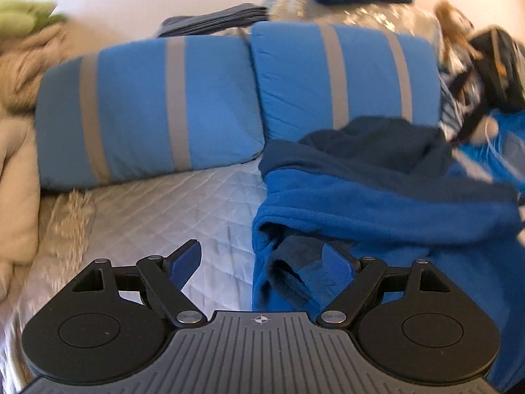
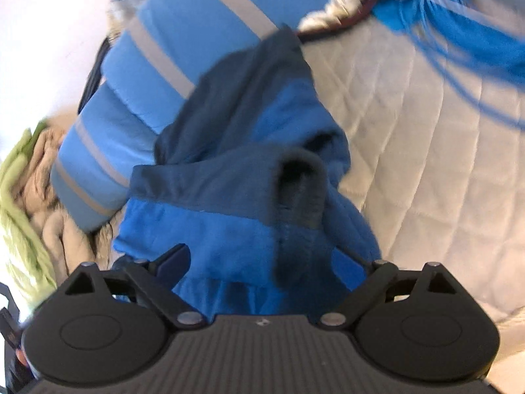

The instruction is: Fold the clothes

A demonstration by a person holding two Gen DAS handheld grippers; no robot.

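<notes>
On the quilted bed (image 1: 170,203), beside striped blue pillows (image 1: 147,105), a two-tone blue fleece garment (image 1: 377,203) lies crumpled: soft, light and floppy, best taken at a hem or cuff. Left gripper (image 1: 262,262) hovers low at its edge, fingers spread; right gripper (image 2: 262,262), tilted, fingers spread, straddles the fleece.

Right pad of the right gripper (image 2: 262,264) mostly hidden behind blue fleece garment (image 2: 229,229). Bag clutter (image 1: 485,65) at far right smeared by blur, unidentifiable. Green item (image 1: 23,16) cut by frame edge. Blue cords (image 2: 459,32) streaked, indistinct.
</notes>
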